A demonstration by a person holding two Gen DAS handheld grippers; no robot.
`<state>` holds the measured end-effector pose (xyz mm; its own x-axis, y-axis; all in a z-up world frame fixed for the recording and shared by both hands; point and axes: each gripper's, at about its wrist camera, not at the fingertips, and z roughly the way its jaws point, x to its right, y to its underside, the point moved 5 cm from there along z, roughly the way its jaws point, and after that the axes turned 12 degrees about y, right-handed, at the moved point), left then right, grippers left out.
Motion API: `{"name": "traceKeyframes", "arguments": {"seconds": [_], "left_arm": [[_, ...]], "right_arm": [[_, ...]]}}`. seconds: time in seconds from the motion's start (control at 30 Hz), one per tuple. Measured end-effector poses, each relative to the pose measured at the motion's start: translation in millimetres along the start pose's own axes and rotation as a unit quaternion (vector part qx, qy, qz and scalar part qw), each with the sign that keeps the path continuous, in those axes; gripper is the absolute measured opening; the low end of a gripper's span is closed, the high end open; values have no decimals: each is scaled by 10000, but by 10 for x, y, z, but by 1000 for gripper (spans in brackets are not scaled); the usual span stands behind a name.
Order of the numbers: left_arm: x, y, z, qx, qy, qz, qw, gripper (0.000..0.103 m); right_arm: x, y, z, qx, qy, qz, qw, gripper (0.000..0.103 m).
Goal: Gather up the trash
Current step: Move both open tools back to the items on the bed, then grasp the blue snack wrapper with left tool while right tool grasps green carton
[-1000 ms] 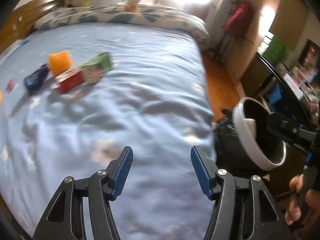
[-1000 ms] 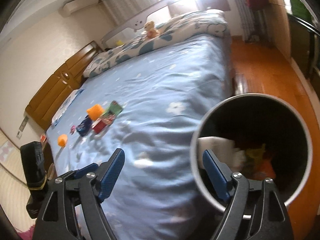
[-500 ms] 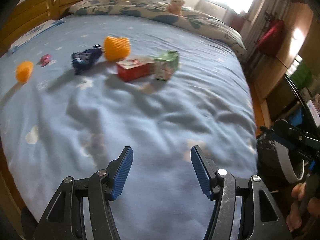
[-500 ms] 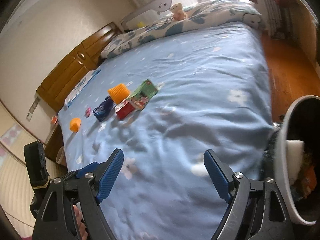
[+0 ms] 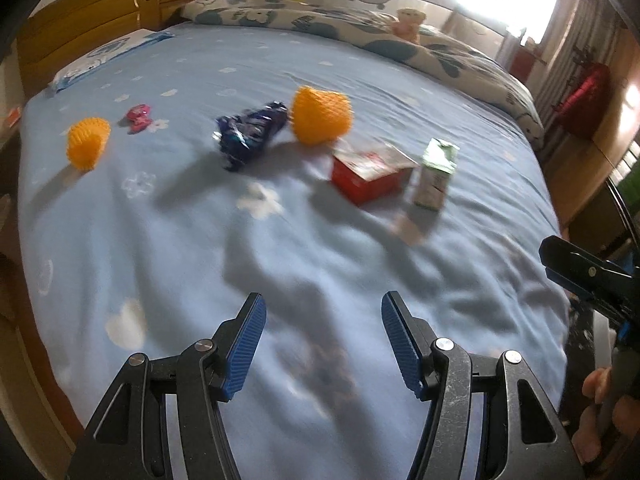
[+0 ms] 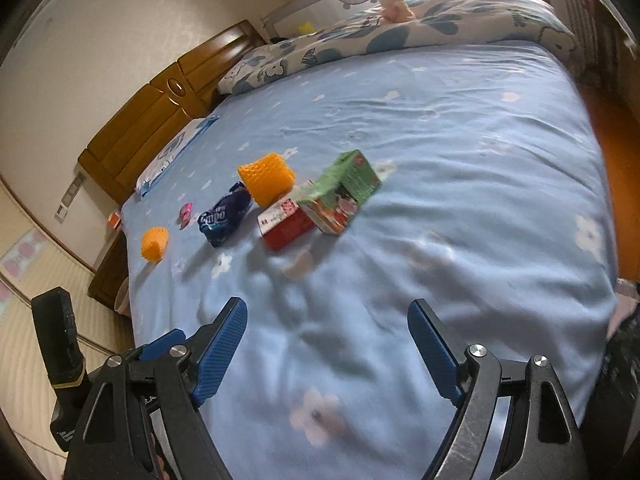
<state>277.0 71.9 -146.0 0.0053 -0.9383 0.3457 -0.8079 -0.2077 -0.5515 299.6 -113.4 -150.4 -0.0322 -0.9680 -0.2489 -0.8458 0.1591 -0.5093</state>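
both the left gripper [image 5: 323, 338] and right gripper [image 6: 327, 347] hang apart, empty, over the bed's [image 6: 460, 128] near edge; red box [image 6: 285, 222], green carton [image 6: 343, 192] and wrappers lie mid-bed, unobstructed.

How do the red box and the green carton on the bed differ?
The red box lies low and flat; the green carton stands taller, its top torn open. The box is red and white, the carton green with pictures. Both sit side by side on the blue bedsheet, ungripped.
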Motion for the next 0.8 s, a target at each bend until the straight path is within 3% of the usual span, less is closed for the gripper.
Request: {"name": "traceKeyframes", "arguments": {"seconds": [0.27, 0.47, 0.8], "left_arm": [[-356, -479, 350, 60, -303, -56, 9995, 61], [-619, -825, 653, 97, -534, -108, 9985, 67], [-927, -1234, 1191, 135, -691, -213, 9973, 76]], "right_arm": [[-186, -298, 437, -8, 38, 46, 10000, 84], [-312, -454, 735, -33, 205, -5, 9998, 84], [-184, -626, 1160, -173, 654, 291, 9973, 83]]}}
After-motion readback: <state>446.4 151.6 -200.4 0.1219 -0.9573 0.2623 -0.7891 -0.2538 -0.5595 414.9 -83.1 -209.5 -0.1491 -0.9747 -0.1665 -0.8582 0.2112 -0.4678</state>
